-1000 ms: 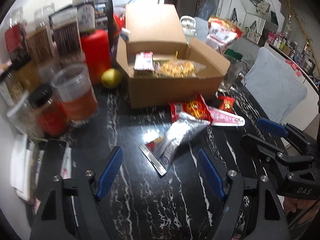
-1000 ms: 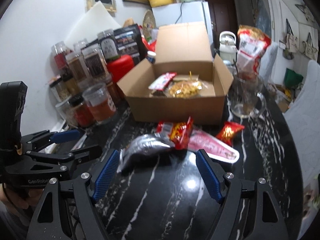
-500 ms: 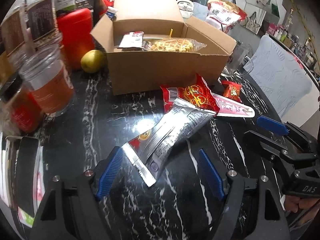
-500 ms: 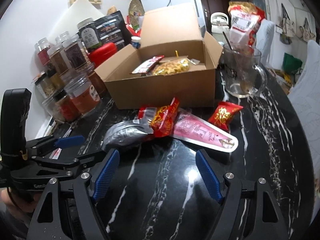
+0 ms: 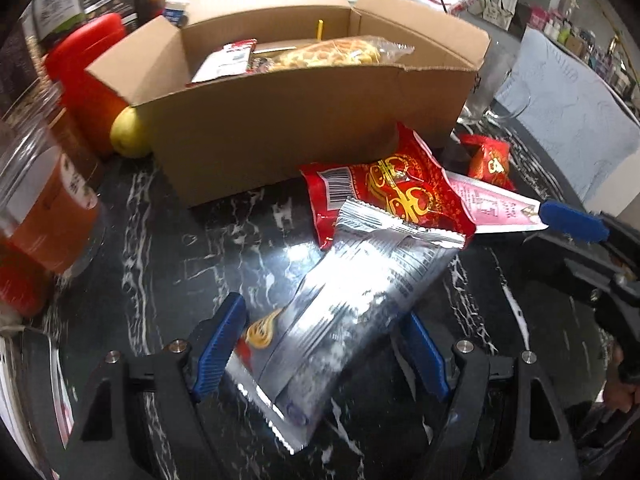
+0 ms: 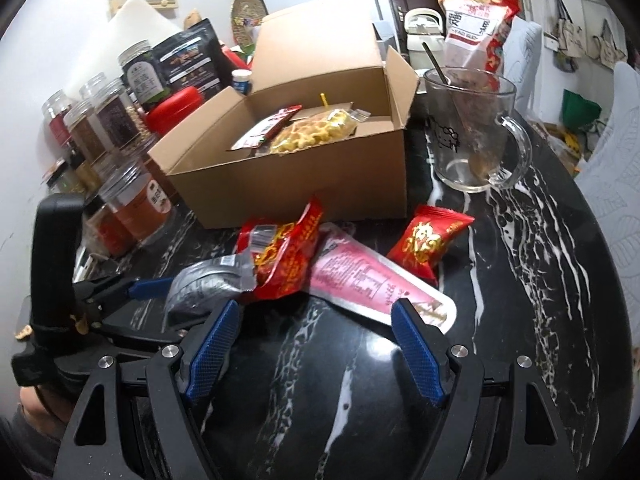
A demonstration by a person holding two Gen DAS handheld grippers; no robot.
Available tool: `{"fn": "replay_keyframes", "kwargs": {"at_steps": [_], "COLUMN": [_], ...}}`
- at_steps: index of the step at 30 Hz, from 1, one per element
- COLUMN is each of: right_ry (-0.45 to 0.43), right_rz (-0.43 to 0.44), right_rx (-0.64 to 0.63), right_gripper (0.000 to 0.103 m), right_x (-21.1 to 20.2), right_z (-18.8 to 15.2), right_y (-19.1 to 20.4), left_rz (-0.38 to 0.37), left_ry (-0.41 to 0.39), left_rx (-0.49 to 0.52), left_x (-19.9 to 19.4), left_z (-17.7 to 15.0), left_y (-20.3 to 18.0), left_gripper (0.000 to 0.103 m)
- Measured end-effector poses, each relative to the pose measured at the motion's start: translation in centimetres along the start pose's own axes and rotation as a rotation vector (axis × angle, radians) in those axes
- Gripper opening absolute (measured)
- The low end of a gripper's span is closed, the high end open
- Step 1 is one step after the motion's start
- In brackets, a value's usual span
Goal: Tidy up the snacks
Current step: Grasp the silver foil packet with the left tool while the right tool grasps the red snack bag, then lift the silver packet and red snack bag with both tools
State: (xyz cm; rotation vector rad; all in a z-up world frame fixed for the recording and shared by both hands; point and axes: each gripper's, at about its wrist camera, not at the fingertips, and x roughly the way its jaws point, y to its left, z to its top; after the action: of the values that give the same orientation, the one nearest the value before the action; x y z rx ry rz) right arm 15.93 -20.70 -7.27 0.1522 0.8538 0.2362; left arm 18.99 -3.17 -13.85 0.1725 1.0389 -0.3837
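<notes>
An open cardboard box (image 5: 304, 120) (image 6: 304, 176) stands on the black marble table and holds a waffle pack (image 6: 316, 134) and a red-and-white packet (image 5: 224, 62). In front lie a silver packet (image 5: 352, 304) (image 6: 204, 286), a red packet (image 5: 392, 192) (image 6: 284, 256), a pink pouch (image 6: 372, 284) and a small red packet (image 6: 430, 240). My left gripper (image 5: 324, 344) is open with its fingers on both sides of the silver packet's near end. My right gripper (image 6: 316, 346) is open and empty, close to the pink pouch.
Jars (image 6: 108, 120) and a red canister (image 5: 80, 76) crowd the left side. A yellow fruit (image 5: 128, 134) lies by the box. A glass mug (image 6: 476, 132) with a spoon stands right of the box, a large snack bag (image 6: 476, 20) behind it.
Both grippers have moved forward toward the snack pile. My left gripper's open fingers now straddle the silver packet; my right gripper has come up to the pink pouch.
</notes>
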Motion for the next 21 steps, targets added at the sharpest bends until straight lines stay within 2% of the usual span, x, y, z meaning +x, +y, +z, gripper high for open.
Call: {"fn": "replay_keyframes", "kwargs": {"at_steps": [4, 7, 8, 12, 15, 21], "right_ry": [0.004, 0.005, 0.005, 0.018, 0.032, 0.058], "right_rz": [0.002, 0.013, 0.016, 0.025, 0.028, 0.033], "right_rx": [0.007, 0.012, 0.010, -0.005, -0.017, -0.054], "right_gripper": [0.079, 0.079, 0.079, 0.079, 0.079, 0.079], "right_x": [0.4, 0.8, 1.0, 1.8, 2.7, 4.8], "right_z": [0.4, 0.7, 0.9, 1.4, 1.8, 2.6], "right_y": [-0.2, -0.1, 0.0, 0.6, 1.1, 2.5], "left_rz": [-0.012, -0.055, -0.072, -0.064, -0.076, -0.020], "left_ry": [-0.009, -0.030, -0.038, -0.049, -0.049, -0.074], "left_rx": [-0.011, -0.052, -0.074, -0.113, -0.156, -0.232], "left_x": [0.7, 0.4, 0.3, -0.3, -0.7, -2.0], "left_z": [0.3, 0.3, 0.2, -0.2, -0.8, -1.8], "left_y": [0.0, 0.6, 1.0, 2.2, 3.3, 5.6], "left_gripper": [0.078, 0.078, 0.076, 0.046, 0.044, 0.041]}}
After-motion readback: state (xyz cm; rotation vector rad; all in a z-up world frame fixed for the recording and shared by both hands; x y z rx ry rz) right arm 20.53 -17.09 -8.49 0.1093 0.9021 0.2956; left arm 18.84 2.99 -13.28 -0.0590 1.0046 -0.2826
